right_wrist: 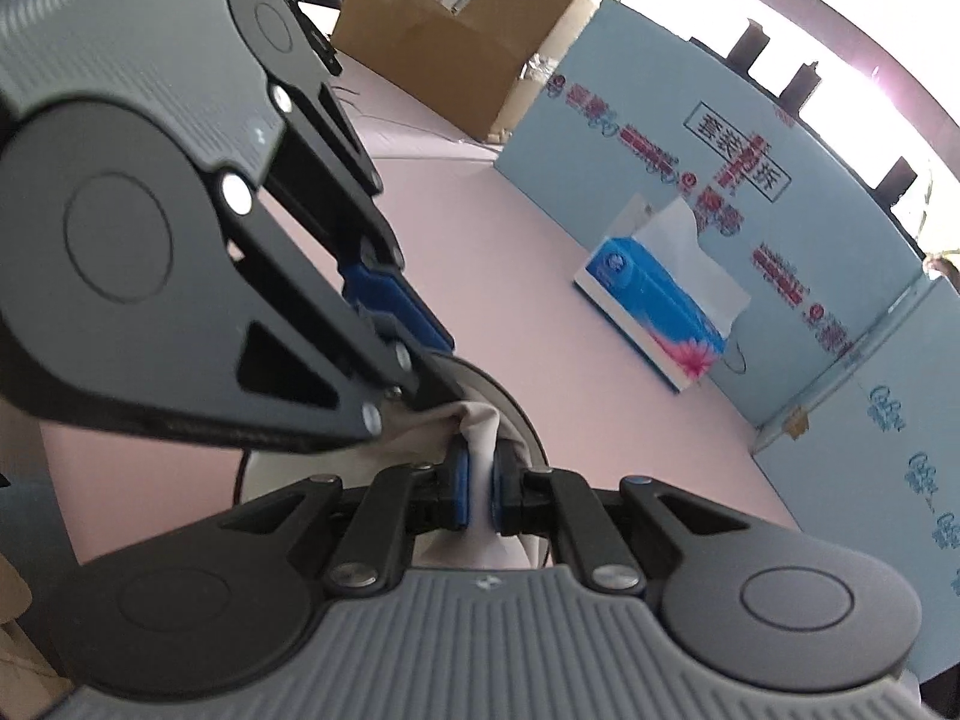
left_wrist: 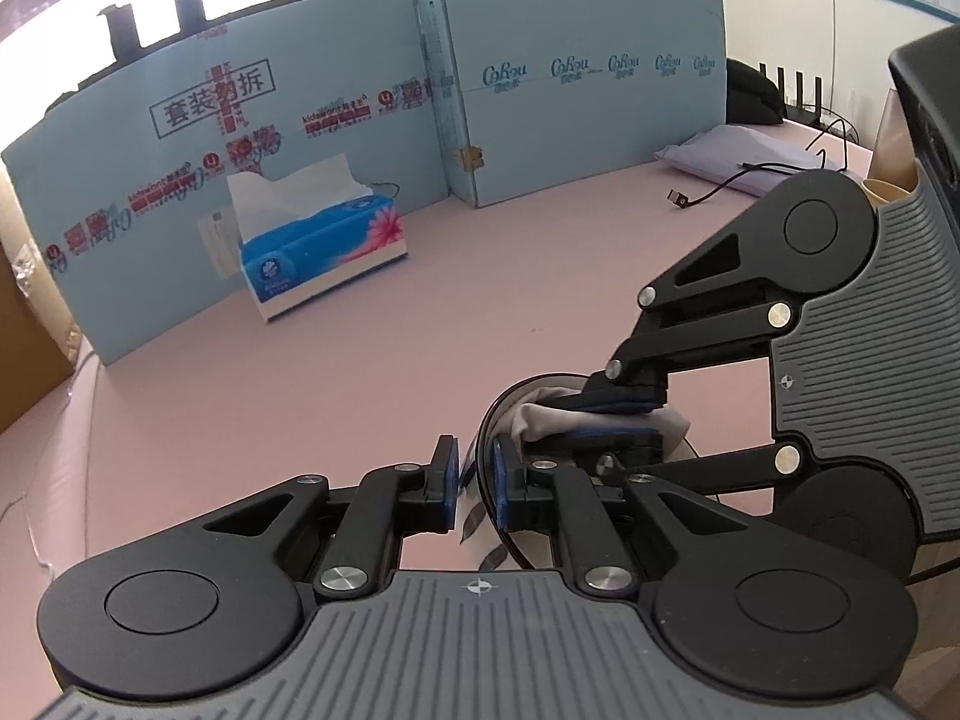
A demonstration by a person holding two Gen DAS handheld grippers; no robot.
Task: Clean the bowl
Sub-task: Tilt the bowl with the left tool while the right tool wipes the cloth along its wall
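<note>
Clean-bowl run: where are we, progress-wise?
Done: both grasps are made. The left hand-held gripper pinches the bowl rim; the right hand-held gripper is shut on the grey cloth. In hand: cloth is inside the bowl, mid-wipe. Left: finishing the wipe, then releasing both. How clean the bowl is can't be seen.
</note>
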